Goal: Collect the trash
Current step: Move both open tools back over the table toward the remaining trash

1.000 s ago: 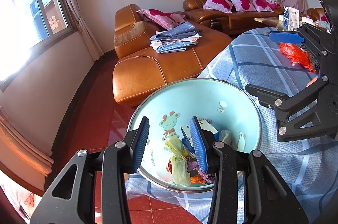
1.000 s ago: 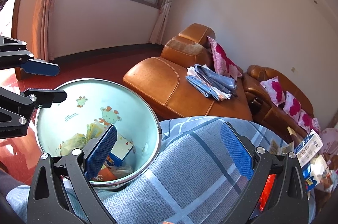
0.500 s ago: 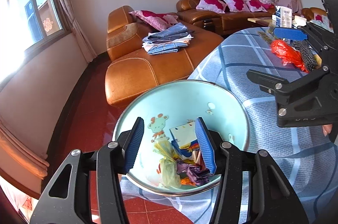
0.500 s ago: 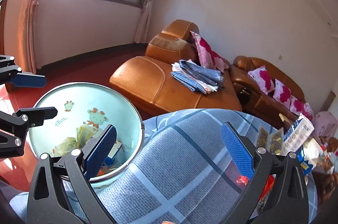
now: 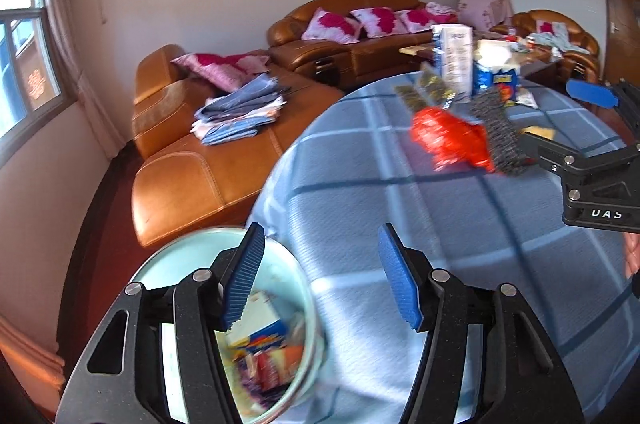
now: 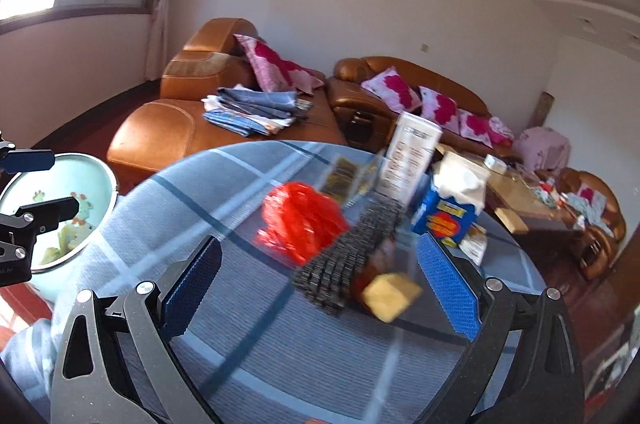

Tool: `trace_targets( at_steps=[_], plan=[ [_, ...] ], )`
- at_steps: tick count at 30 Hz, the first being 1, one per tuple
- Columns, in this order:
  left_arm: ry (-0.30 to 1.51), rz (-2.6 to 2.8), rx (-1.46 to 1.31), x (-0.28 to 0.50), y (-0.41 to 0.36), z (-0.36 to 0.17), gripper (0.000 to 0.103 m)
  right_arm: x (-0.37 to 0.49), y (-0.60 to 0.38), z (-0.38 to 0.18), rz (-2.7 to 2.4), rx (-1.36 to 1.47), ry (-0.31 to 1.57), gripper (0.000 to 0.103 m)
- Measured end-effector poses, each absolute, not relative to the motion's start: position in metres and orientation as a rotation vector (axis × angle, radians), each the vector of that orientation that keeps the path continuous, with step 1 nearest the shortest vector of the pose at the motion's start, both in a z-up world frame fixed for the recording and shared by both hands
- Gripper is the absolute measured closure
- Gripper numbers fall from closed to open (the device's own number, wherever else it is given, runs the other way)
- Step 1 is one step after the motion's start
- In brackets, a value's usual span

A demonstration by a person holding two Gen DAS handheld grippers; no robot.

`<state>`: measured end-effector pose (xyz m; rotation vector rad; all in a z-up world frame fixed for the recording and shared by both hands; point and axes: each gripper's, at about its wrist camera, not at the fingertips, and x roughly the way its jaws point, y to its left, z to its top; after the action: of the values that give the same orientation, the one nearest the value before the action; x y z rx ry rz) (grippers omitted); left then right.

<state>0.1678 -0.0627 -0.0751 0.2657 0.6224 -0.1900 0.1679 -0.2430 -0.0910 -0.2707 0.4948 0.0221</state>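
Trash bin (image 5: 288, 272) below left gripper (image 5: 320, 276) – jaws opening, empty – right gripper (image 6: 320, 280) wide apart, empty.

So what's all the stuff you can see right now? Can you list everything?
table: one, blue checked cloth, in front of both claws
trash bin: one, pale blue with cartoon animals, beside the table's edge, wrappers inside
red plastic bag: one, red, crumpled on the table
dark textured strip: one, black-grey, beside the red bag
yellow block: one, yellow, blurred, next to the strip
blue carton: one, blue and yellow, further back on the table
white box: one, white, upright behind the carton
sofa: one, brown leather, pink cushions
folded cloths: one pile, blue and white, on the sofa
left claw: one, black with blue pads, opening, empty
right claw: one, black with blue pads, open, empty
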Motion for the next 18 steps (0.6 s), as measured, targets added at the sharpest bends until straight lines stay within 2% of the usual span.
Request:
trace_targets(
  at_steps=[11,18],
  plan=[
    [0.573,-0.351,0.311,0.194,-0.17,-0.068,0.044,0.17,-0.328,-0.1,-0.174,-0.128,0.559,0.007],
    [0.626,-0.416,0.337,0.216,-0.212,-0.085,0.044,0.172,-0.355,-0.107,-0.225,-0.07,0.594,0.007]
  ],
)
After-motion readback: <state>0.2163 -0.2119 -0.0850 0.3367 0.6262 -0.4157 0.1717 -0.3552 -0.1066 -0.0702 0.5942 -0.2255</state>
